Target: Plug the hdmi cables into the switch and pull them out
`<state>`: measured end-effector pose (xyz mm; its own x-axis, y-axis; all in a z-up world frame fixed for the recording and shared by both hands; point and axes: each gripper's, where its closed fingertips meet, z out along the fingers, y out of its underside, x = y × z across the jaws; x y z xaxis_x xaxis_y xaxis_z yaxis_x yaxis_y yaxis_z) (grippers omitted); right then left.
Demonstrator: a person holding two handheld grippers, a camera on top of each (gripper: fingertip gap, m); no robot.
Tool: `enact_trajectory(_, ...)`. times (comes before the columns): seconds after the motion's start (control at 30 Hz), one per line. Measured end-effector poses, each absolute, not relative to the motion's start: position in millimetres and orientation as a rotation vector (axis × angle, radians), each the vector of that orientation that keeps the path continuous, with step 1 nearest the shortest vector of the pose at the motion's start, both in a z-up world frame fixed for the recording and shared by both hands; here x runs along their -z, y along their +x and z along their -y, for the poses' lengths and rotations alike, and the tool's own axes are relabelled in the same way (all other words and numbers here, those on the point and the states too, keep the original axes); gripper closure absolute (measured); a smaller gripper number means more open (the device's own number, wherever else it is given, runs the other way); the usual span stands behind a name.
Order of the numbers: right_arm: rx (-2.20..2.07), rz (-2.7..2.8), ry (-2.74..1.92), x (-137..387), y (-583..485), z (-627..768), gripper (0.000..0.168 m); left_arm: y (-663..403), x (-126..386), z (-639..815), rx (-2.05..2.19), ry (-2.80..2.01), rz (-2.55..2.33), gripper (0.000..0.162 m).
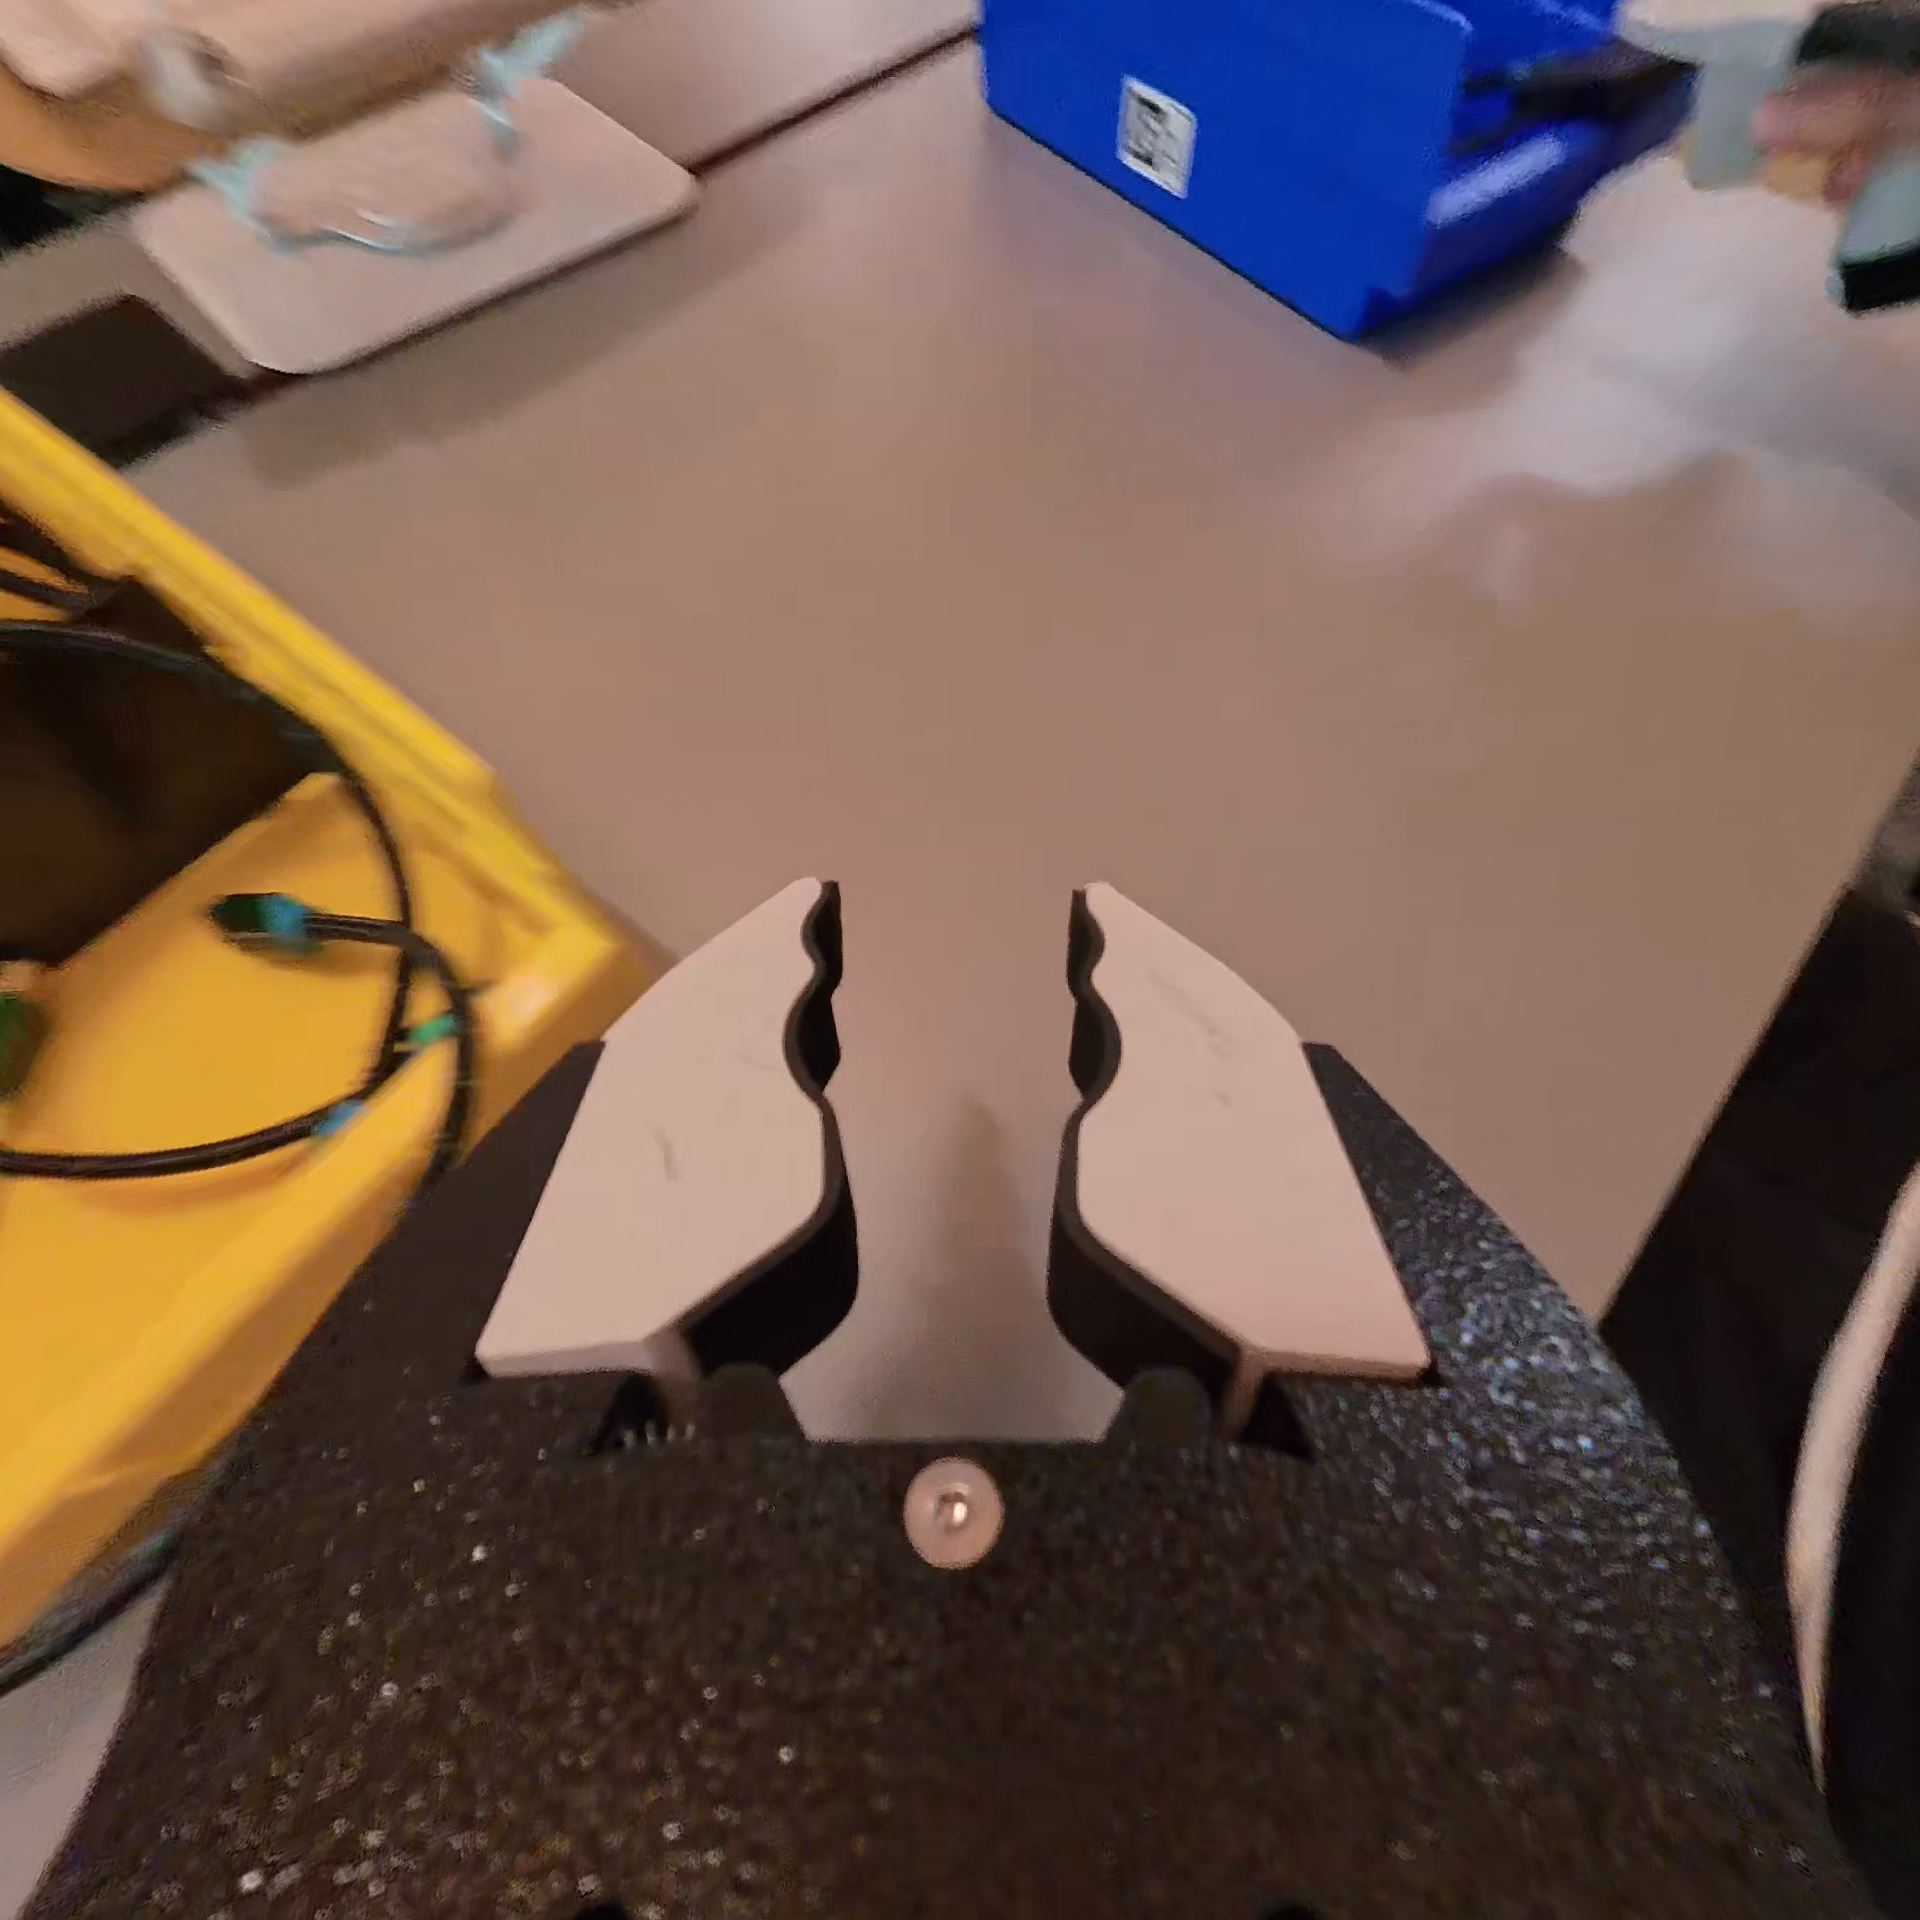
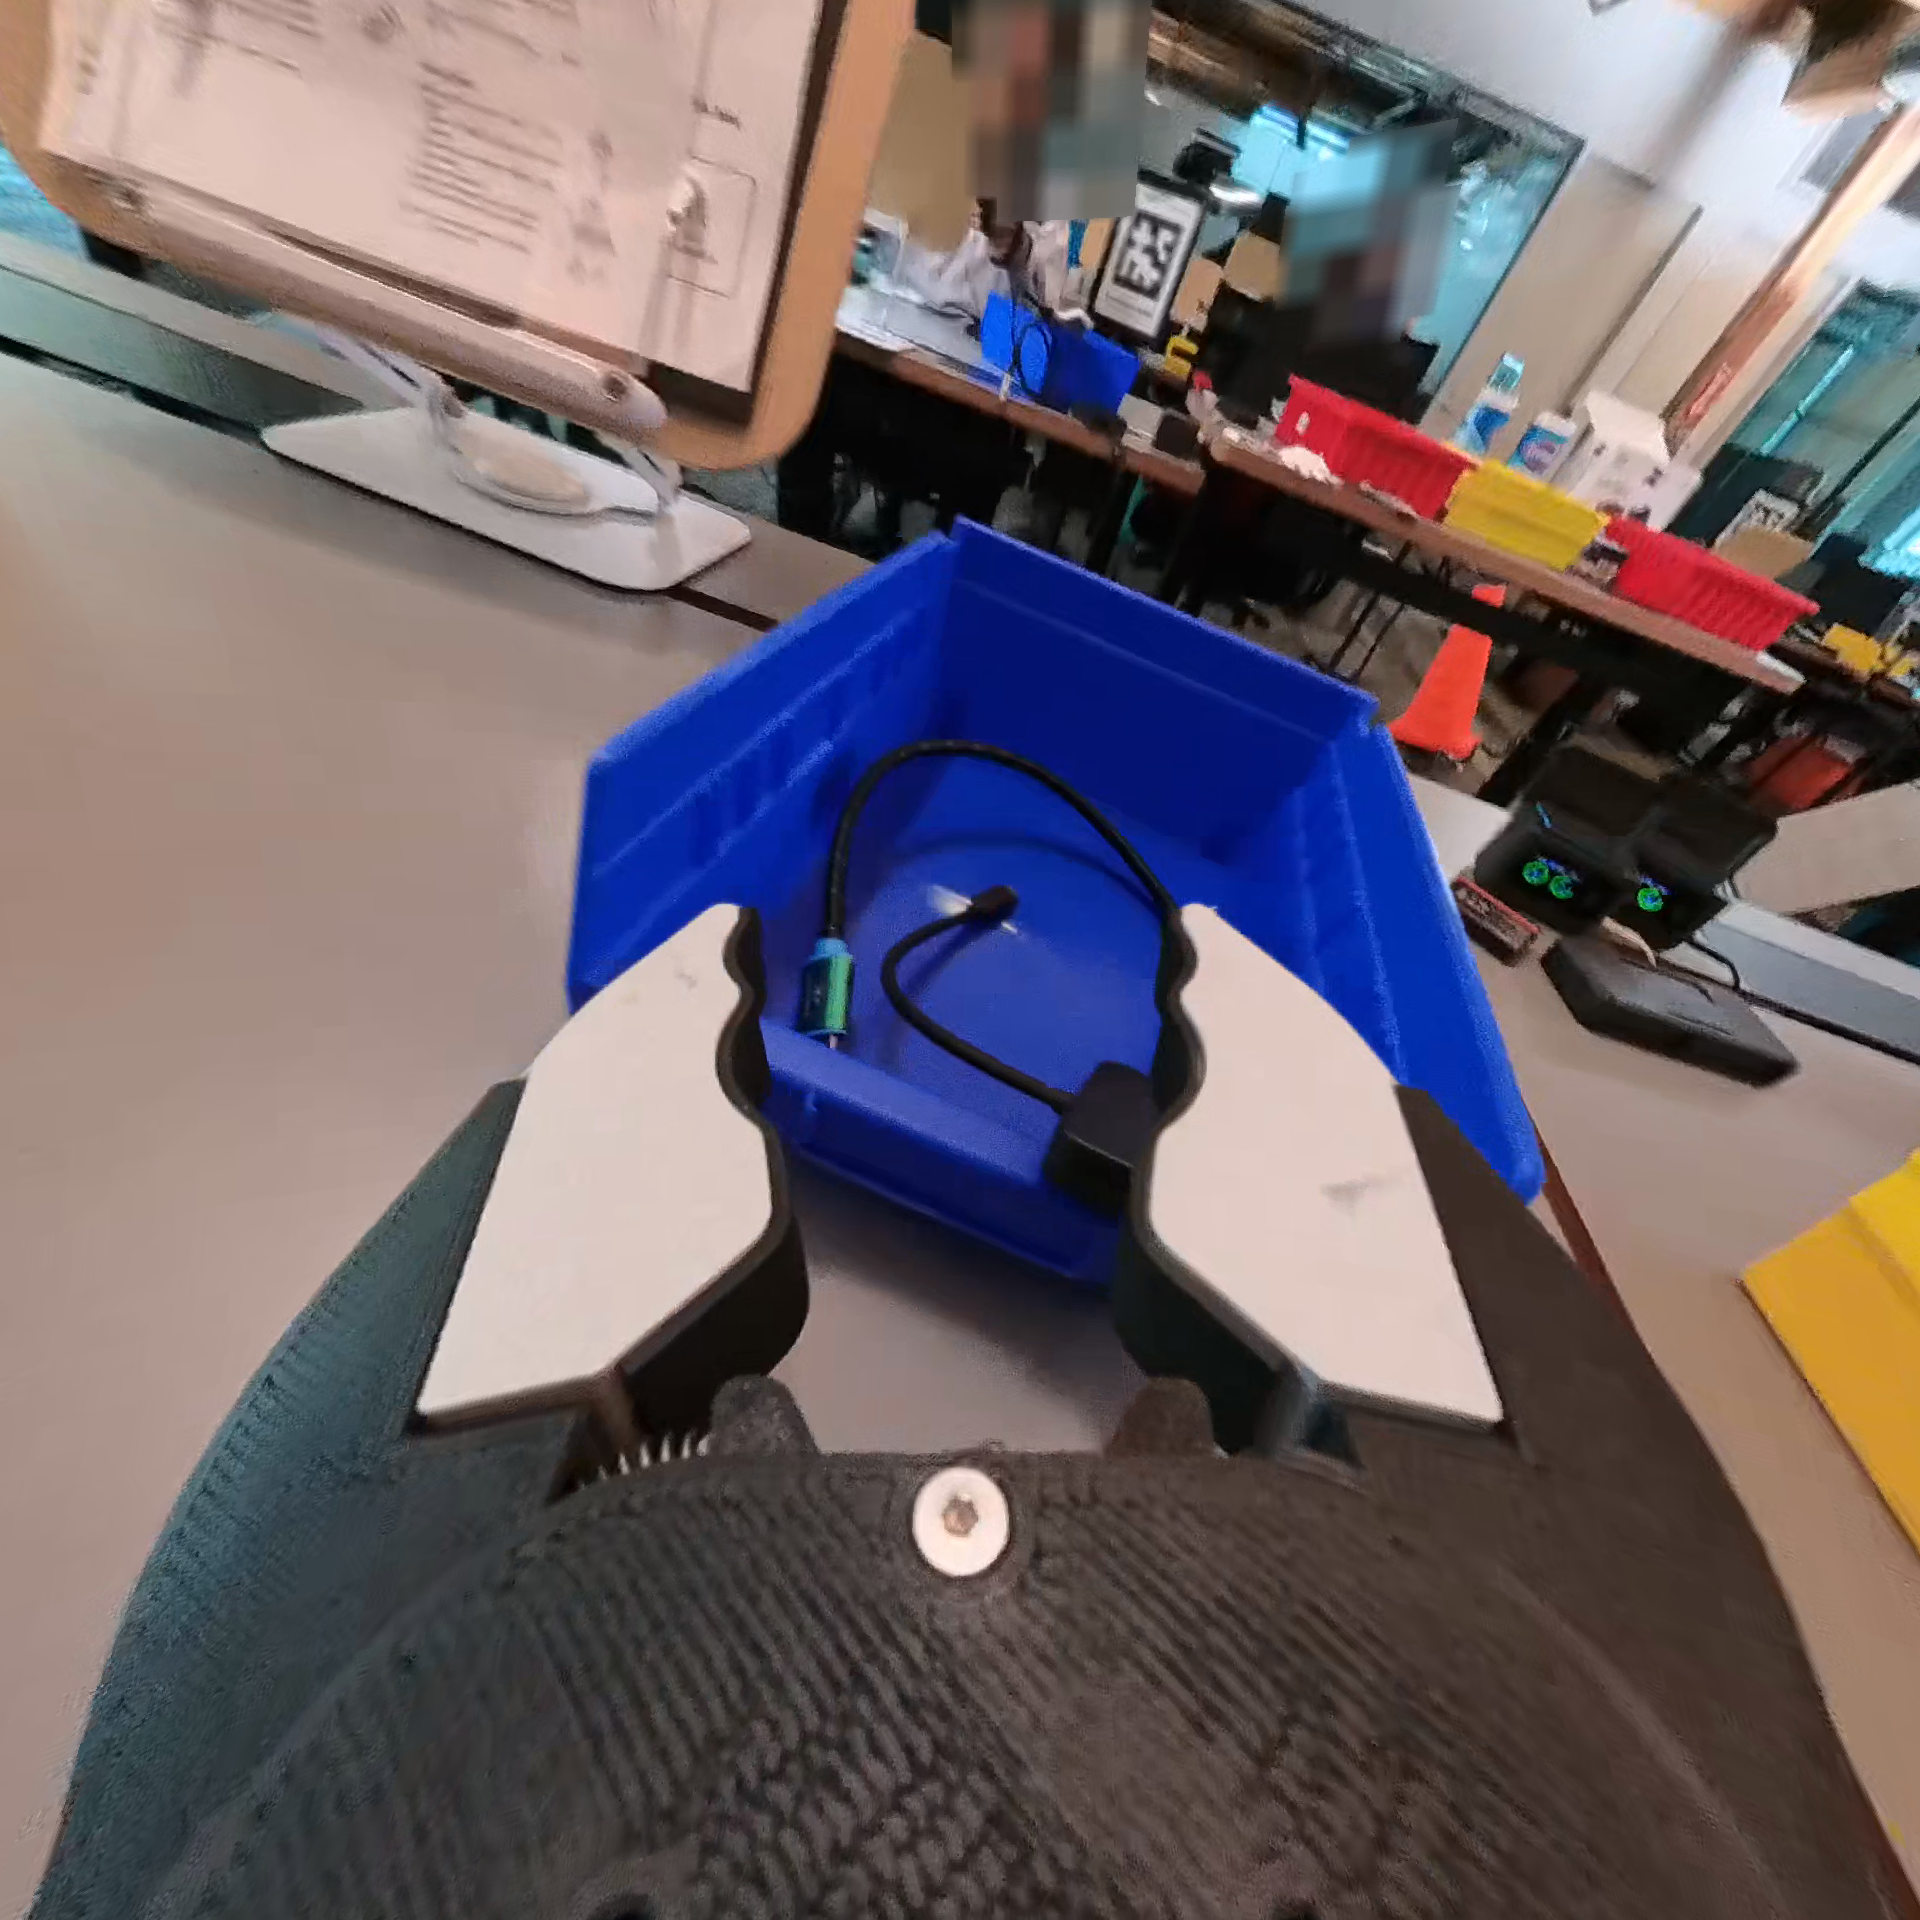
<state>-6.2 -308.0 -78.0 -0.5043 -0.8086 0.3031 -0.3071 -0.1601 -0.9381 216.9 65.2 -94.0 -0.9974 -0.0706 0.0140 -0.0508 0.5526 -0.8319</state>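
The left gripper (image 1: 954, 904) hangs over bare grey table (image 1: 1039, 623), its fingers (image 1: 717, 1101) spread with nothing between them. At nine o'clock in the left wrist view stands a yellow bin (image 1: 260, 1091); inside lie looped black HDMI cables (image 1: 395, 935) with teal-banded plugs, one plug (image 1: 260, 923) lying free on the bin floor. A dark patch fills the bin's far part, too blurred to name. At one o'clock sits a blue bin (image 1: 1299, 156) with a white sticker on its wall, and at two o'clock the other gripper shows, smeared by motion.

The right gripper (image 2: 966, 925) points at the blue bin (image 2: 727, 790) at twelve o'clock, its fingers (image 2: 623, 1143) spread and empty, tips just at the bin's low front lip. Inside the bin lies a short black cable (image 2: 935, 769) curving round the floor, with a teal-and-green plug (image 2: 826, 987) at the near left, and a small black adapter box (image 2: 1107, 1132) resting on the front lip against the right finger; whether they touch cannot be told. A thinner lead runs from the box to a small connector (image 2: 992, 902) mid-floor. A yellow bin edge (image 2: 1849, 1309) shows at four o'clock, a monitor stand (image 2: 520, 488) at ten o'clock.
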Motion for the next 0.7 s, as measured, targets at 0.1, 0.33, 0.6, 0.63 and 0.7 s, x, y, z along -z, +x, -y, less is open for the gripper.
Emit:
enact_trajectory(0.1, 1.734, -1.6, -1.402, 64, 4, 287, 0.093, 273, 69, -70, 1.409, -0.232, -2.624, 0.121)
enact_trajectory(0.33, 1.643, -1.337, -1.616, 56, 19, 240, 0.095, 429, 43, -75, 0.862, -0.074, -2.448, 0.124)
enact_trajectory(0.6, 1.484, -1.129, -1.546, 46, 27, 207, 0.097, 540, 107, -74, 0.247, 0.098, -2.721, 0.106)
enact_trajectory(0.63, 1.468, -1.118, -1.563, 48, 28, 205, 0.097, 551, 116, -78, 0.174, 0.109, -2.712, 0.108)
enact_trajectory(0.7, 1.455, -1.106, -1.581, 52, 29, 203, 0.097, 563, 133, -86, 0.057, 0.149, -2.713, 0.119)
